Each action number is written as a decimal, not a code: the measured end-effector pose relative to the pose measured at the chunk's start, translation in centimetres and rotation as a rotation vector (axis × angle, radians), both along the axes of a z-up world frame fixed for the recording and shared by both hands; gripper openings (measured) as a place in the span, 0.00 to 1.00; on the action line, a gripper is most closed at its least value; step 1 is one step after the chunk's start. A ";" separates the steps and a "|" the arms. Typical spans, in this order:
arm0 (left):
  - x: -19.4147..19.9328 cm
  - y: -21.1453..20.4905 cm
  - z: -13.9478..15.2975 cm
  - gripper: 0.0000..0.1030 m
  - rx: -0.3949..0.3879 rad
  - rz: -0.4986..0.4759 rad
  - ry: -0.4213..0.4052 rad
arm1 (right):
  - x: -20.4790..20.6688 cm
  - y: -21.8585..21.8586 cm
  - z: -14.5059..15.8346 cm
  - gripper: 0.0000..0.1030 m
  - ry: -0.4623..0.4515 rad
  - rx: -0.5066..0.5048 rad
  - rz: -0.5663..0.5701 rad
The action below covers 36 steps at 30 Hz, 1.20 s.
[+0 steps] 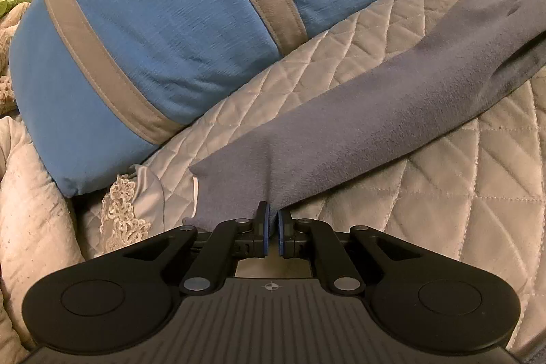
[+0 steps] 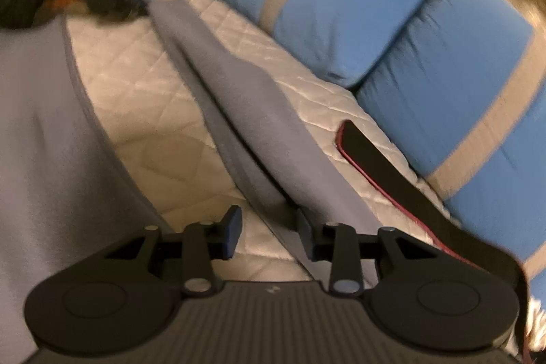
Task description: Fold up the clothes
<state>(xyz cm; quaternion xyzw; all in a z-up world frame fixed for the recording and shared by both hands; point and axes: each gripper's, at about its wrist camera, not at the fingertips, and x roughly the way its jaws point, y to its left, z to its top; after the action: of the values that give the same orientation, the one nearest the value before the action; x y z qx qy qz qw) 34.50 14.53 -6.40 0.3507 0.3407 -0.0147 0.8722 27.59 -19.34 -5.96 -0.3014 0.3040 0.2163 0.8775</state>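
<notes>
Left tongs (image 1: 272, 220): clamped tight on cuff end of grey sleeve (image 1: 341, 132).
Right tongs (image 2: 269, 227): half wide, straddling sleeve's other end, not pressing.
Garment: spread on quilted bed (image 1: 426, 186).
Progress: early, no fold visible.

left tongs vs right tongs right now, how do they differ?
The left tongs are shut on the end of the grey garment, fabric pinched between the pads. The right tongs stand apart, no pad pressing on cloth; a fold of the same garment runs up between them, near one finger. The left view is sharp, the right view blurred. Both sit low over the quilted bedspread, facing the blue pillows.
</notes>
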 end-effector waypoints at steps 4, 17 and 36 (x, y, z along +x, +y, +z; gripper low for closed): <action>0.1 0.2 0.2 0.05 -0.020 0.002 0.002 | 0.2 1.8 -1.1 0.36 -0.035 -0.099 0.039; -0.5 0.8 2.0 0.04 0.028 -0.063 -0.020 | -2.8 2.7 0.0 0.02 -0.165 -0.292 0.150; -6.6 -1.3 3.1 0.34 0.291 -0.398 0.056 | -7.1 2.6 0.8 0.02 -0.160 -0.260 0.193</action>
<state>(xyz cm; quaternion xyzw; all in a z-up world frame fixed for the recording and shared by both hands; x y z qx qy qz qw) 27.91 13.25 -3.28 0.5323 0.2875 -0.1467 0.7826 20.52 -16.73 -5.15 -0.4563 0.2283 0.2335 0.8278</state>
